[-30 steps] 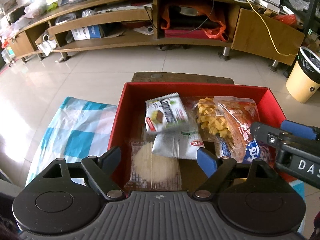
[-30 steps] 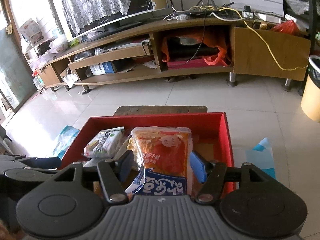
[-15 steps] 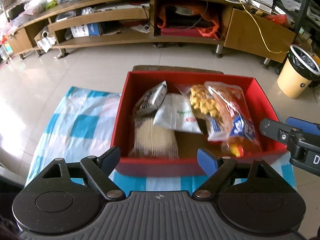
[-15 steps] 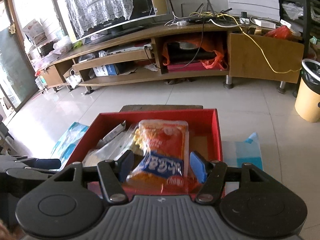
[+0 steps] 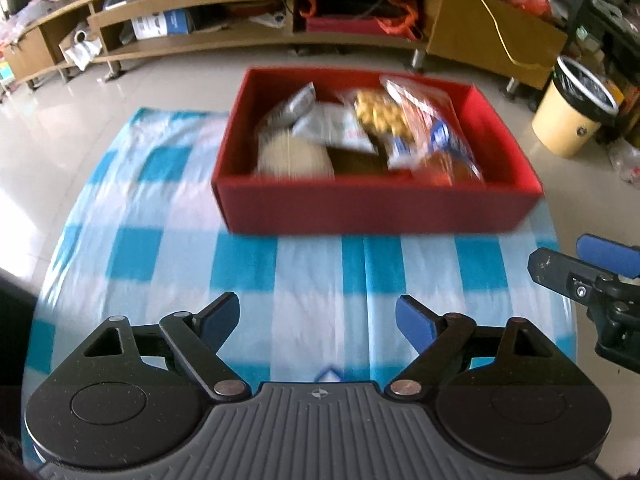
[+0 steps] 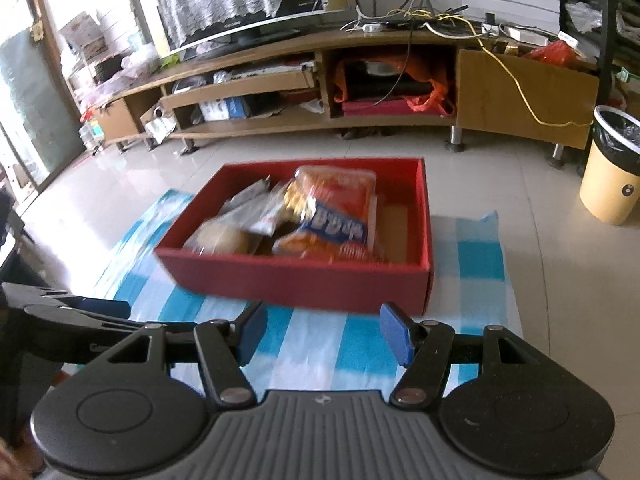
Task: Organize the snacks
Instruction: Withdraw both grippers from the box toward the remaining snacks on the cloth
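The left gripper (image 5: 318,320) stands at the bottom of its frame, jaws wide apart with nothing between them, over the checked cloth (image 5: 160,248); the right gripper (image 6: 320,334) is likewise parted and empty, low in its frame, clear of the box; the red box (image 5: 376,210) sits on the cloth at upper centre, holding several snack packets; the orange bag (image 6: 340,212) lies at the box's right, its long axis running near to far; a pale round packet (image 5: 292,156) lies at the near left corner; all are blurred.
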### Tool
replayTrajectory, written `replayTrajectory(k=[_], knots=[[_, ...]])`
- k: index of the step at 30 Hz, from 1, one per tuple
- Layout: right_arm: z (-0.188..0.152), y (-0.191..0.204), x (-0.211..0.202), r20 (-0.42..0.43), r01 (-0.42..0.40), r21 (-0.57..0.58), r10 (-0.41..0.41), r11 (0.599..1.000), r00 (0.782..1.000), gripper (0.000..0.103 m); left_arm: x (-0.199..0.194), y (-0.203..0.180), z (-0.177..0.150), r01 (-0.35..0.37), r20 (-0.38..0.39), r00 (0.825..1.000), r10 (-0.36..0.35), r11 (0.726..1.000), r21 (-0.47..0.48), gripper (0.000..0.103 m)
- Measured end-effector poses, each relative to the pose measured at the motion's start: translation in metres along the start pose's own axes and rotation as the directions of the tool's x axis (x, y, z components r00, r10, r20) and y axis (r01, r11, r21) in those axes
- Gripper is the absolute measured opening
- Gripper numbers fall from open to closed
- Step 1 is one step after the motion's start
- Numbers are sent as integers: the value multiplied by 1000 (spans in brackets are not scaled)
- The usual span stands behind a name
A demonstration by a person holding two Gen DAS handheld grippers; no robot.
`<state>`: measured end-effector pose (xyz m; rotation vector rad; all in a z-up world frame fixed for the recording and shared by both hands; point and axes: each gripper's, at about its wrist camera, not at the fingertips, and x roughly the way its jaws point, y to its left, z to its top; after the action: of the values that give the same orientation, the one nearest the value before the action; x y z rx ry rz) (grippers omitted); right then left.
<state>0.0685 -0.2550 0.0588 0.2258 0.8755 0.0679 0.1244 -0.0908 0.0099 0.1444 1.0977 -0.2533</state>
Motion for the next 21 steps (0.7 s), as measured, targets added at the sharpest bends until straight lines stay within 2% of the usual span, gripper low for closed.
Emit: replayTrajectory(k=[9,15,17,21], knots=[[-43,15,-30,-34,-39,-29,38,999,999,59,-6,-3,-47,27,-81,996,-28,1000,-7,92],[-63,12,-48,-40,-54,-15,53,998,998,59,-1,-4,-65,25,-119,992,-29,999,-31,93],[-67,10,-52,-36,-58,-8,58,998,998,59,1,-2,-69,38,-133,990,-46,997,-63,97],[-71,5,-53,-41,-57,1,57,998,998,59,12,-1,-71,45,-163,984,-67,990,-133,98]])
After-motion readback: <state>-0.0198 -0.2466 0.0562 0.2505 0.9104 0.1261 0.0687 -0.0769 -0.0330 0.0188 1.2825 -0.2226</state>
